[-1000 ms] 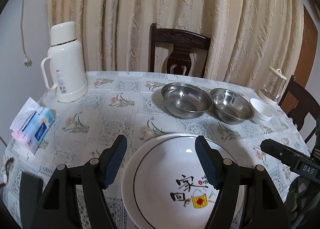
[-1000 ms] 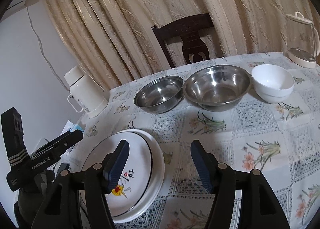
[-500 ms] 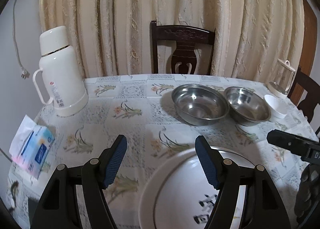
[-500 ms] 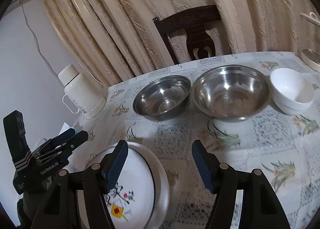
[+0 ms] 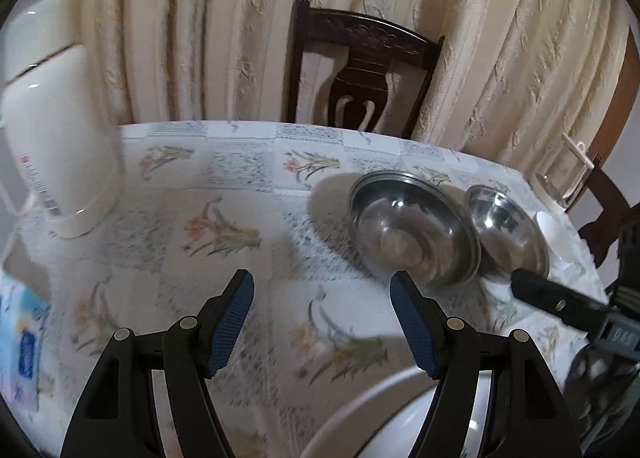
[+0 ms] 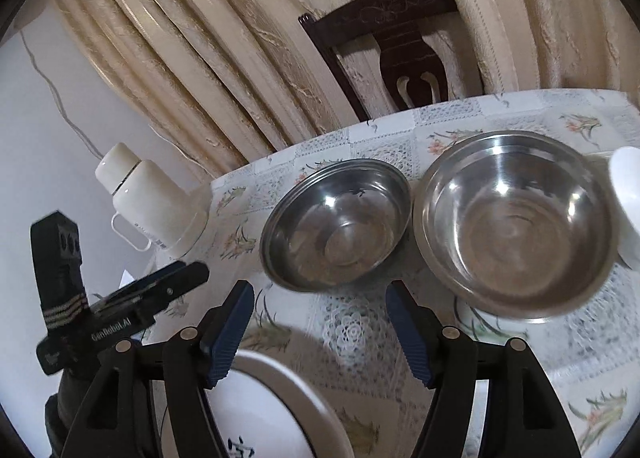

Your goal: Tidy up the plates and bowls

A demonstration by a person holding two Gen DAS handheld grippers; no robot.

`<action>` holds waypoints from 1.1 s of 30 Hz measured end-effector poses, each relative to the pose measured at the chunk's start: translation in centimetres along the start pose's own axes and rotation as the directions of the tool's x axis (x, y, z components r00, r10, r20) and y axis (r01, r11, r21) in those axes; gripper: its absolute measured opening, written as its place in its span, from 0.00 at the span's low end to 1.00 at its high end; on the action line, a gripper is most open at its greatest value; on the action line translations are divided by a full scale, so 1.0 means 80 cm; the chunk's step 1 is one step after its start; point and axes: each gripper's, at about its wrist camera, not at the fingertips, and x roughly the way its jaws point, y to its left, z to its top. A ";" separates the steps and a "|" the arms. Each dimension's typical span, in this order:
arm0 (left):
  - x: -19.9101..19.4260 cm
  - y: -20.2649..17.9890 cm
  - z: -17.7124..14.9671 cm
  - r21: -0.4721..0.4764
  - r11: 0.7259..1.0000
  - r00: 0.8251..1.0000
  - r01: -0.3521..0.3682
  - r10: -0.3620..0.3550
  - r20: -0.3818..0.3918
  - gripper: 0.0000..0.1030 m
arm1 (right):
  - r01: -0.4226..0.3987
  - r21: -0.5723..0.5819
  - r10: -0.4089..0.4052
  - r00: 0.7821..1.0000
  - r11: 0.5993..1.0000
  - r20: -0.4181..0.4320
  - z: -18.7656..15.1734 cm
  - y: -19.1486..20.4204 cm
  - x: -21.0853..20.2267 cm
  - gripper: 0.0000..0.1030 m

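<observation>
Both tools have pushed forward over the worktop in the last second: the big white plate, earlier lying between the fingers, has slid to the bottom edge of each view, and the smaller steel bowl now looms close. My reading is that the bowls come next. The left tool and the right tool each gape wide, holding nothing. Touching the smaller bowl's right side sits the larger steel bowl, with a white bowl beyond it. Only the right view shows the left tool from outside; only the left view shows a tissue pack left of the bowl, near the flask.
</observation>
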 end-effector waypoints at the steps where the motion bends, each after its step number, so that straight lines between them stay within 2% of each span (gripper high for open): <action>1: 0.005 0.000 0.005 -0.003 1.000 1.000 0.009 -0.009 -0.006 0.70 | -0.003 0.005 0.003 1.000 1.000 -0.007 0.003 -0.001 0.004 0.69; 8: 0.051 -0.010 0.035 -0.021 0.996 0.992 0.088 -0.089 -0.086 0.69 | -0.040 0.068 0.044 0.997 0.997 -0.063 0.007 -0.018 0.029 0.69; 15: 0.095 -0.007 0.051 -0.041 0.995 0.984 0.092 -0.097 -0.151 0.69 | -0.043 0.081 0.050 0.995 0.996 -0.091 0.015 -0.024 0.046 0.69; 23: 0.129 -0.017 0.055 0.040 0.994 0.971 0.105 -0.094 -0.222 0.65 | -0.017 0.042 0.021 0.995 0.999 -0.099 0.022 -0.013 0.057 0.69; 26: 0.138 -0.019 0.053 0.051 0.991 0.963 0.124 -0.108 -0.245 0.60 | 0.019 0.014 -0.017 0.995 1.000 -0.102 0.021 -0.010 0.061 0.63; 28: 0.143 -0.022 0.051 0.071 0.989 0.961 0.127 -0.105 -0.255 0.56 | 0.033 0.011 -0.031 0.993 0.999 -0.111 0.021 -0.012 0.064 0.55; 30: 0.146 -0.025 0.049 0.090 0.986 0.958 0.138 -0.110 -0.265 0.46 | 0.032 0.014 -0.030 0.992 0.999 -0.122 0.020 -0.015 0.068 0.50; 33: 0.146 -0.027 0.047 0.119 0.984 0.962 0.130 -0.095 -0.257 0.43 | 0.033 0.006 -0.032 0.991 0.999 -0.133 0.022 -0.016 0.072 0.46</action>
